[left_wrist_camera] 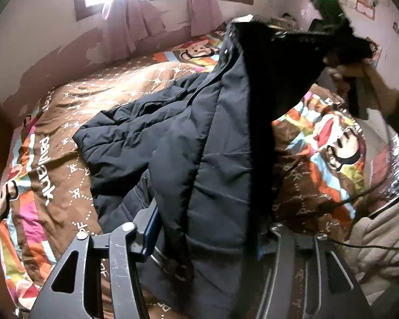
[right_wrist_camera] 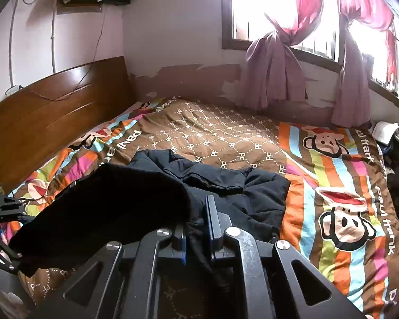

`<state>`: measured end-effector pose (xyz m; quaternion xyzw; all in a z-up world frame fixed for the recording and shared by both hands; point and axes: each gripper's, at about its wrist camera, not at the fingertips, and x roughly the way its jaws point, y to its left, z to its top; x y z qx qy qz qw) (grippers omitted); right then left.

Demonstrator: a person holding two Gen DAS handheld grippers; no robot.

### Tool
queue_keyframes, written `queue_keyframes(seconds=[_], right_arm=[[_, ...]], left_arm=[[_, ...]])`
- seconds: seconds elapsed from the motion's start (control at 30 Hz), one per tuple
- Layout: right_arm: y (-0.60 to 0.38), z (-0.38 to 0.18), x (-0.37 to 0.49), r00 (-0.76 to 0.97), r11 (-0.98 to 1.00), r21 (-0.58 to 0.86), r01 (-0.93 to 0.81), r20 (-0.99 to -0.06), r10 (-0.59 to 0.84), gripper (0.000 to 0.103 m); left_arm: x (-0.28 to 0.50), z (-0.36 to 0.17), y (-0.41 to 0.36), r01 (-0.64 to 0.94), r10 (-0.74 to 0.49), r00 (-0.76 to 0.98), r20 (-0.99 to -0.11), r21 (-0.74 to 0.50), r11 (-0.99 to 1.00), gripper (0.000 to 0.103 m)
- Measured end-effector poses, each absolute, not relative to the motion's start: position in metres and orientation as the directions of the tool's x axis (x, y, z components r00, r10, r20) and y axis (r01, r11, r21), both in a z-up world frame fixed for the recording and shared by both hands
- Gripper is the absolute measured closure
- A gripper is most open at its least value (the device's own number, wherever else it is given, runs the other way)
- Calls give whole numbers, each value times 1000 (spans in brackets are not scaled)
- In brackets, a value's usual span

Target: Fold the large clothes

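Dark padded jacket [left_wrist_camera: 173, 138] partly spread on patterned bedspread [left_wrist_camera: 66, 111], one edge lifted between both claws. Left gripper [left_wrist_camera: 207, 236] clamped on jacket's lower edge. Right gripper [right_wrist_camera: 196, 226] clamped on dark fabric fold, raised above bed. Headboard [right_wrist_camera: 48, 111] seen behind; pink curtains [right_wrist_camera: 276, 74] by window.

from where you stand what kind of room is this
A bedroom, most likely in a home: a bed with a wooden headboard, a cartoon monkey bedspread, and pink curtains tied at the window.
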<state>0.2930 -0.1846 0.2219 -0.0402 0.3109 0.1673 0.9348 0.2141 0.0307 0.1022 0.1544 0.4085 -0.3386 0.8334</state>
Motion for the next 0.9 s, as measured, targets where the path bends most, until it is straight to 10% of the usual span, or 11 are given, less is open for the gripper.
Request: queue_keyframes(seconds=[0.17, 0.7, 0.9], right_arm=[[-182, 220, 301, 742, 941, 27, -338, -607, 284, 92], [-168, 230, 316, 714, 940, 34, -339, -641, 280, 92], [-170, 230, 292, 701, 920, 2, -391, -647, 299, 92]], left_arm=[[205, 104, 22, 715, -465, 413, -783, -38, 699, 32], [187, 47, -38, 625, -157, 622, -767, 366, 689, 31], [201, 48, -18, 579, -144, 631, -763, 339, 742, 32]])
